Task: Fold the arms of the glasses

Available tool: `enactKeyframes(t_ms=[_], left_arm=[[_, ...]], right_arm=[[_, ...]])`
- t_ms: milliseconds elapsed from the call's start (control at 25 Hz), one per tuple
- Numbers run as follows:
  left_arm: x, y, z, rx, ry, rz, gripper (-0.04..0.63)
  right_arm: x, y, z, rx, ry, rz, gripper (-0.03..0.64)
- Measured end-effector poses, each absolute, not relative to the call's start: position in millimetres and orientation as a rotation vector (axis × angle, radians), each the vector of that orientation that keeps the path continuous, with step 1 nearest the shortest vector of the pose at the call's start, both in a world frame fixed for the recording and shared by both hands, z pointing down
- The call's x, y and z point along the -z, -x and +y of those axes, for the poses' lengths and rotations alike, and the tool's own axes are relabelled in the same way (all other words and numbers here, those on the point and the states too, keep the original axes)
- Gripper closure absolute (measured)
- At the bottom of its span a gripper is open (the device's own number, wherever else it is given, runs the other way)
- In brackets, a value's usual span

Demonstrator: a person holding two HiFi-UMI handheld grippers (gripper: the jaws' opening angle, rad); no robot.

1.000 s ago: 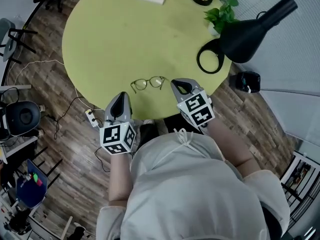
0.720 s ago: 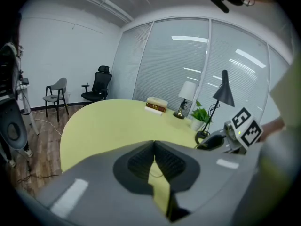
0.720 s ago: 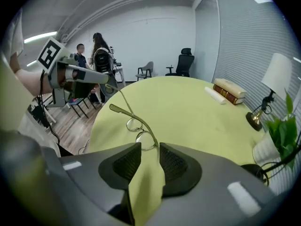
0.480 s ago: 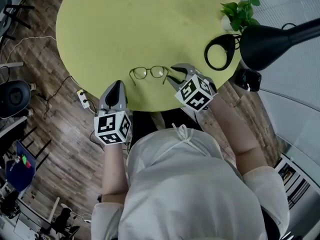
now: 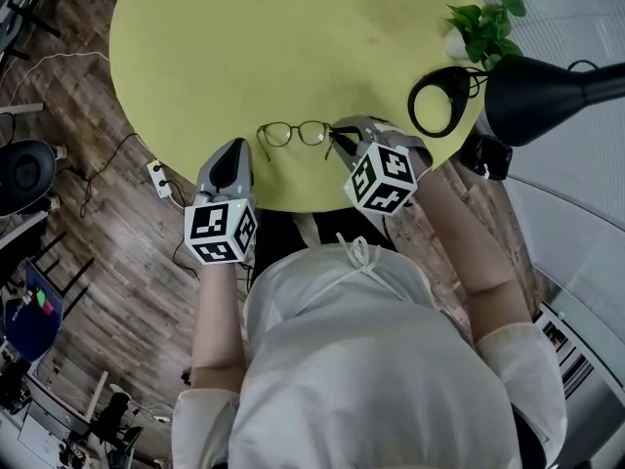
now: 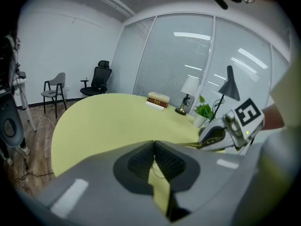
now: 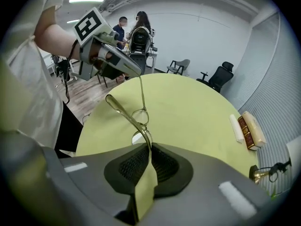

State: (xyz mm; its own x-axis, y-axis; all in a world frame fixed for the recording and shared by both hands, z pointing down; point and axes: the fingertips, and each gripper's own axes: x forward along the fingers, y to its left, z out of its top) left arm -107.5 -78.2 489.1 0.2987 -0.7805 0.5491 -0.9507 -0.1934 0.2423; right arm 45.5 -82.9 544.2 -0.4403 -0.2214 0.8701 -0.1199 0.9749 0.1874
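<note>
Since a second ago both grippers have sunk toward the table's near edge, and the right gripper [image 5: 338,135] has rolled over and reached the right end of the glasses [image 5: 295,133].

Nearest, the left gripper [image 5: 234,146] hovers at the near edge of the round yellow-green table [image 5: 293,37], just left of the glasses and apart from them. Its pads meet at the tips with nothing between them. The right gripper's jaws are closing, narrow now, with the thin right arm of the glasses pinched between the pads. That arm stands open, reaching back toward the person. The glasses lie near the table's near edge, between the two grippers. Farther right stand a black desk lamp [image 5: 547,91] and a small green plant [image 5: 485,25].
</note>
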Motion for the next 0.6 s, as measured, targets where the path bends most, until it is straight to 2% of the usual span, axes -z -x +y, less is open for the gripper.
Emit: enactKeyframes(t_ms=[600], left_arm=[[-493, 94, -92, -0.364, -2.045, -1.478, 0.589]], right_arm=[[-541, -45, -79, 0.113, -0.253, -2.038, 0.598]])
